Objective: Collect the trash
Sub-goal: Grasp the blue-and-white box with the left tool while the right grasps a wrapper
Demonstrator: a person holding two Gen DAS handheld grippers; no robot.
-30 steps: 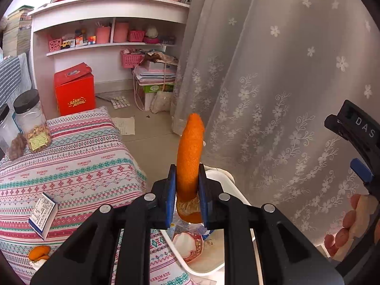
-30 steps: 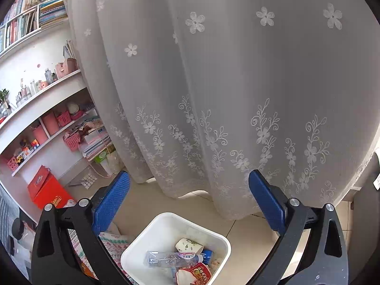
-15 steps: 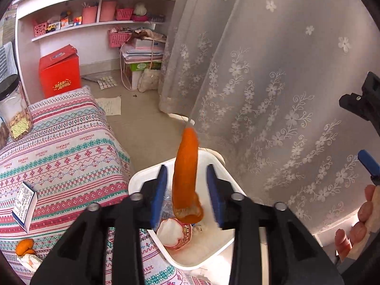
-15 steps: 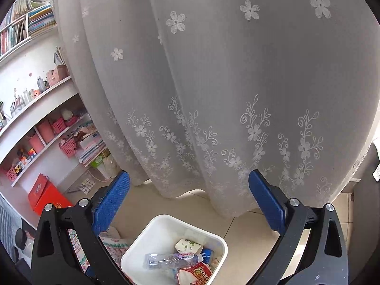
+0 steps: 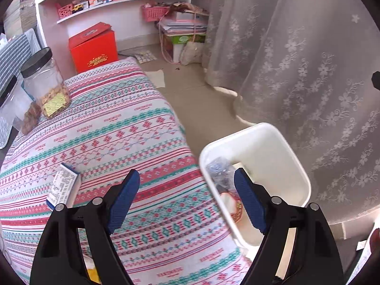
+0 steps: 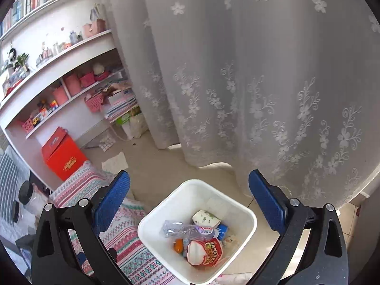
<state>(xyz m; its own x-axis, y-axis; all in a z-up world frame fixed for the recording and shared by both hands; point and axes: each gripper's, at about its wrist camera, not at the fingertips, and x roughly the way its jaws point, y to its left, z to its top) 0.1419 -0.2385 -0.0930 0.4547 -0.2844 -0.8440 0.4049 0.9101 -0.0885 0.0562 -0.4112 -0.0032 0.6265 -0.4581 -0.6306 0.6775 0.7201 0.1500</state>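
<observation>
Left wrist view: left gripper (image 5: 186, 187) wide open, empty, above tablecloth (image 5: 114, 128) edge beside white bin (image 5: 280, 147). Right gripper (image 6: 188, 197) wide open, empty, above bin; orange peel (image 6: 178, 245) inside among wrappers.

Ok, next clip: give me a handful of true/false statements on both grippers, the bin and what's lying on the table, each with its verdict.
1. The left gripper holds an orange peel. False: it is open and empty.
2. The white bin contains a plastic bottle. True.
3. The right gripper is shut. False: its fingers are spread wide.
4. A small box lies on the patterned tablecloth. True.
</observation>
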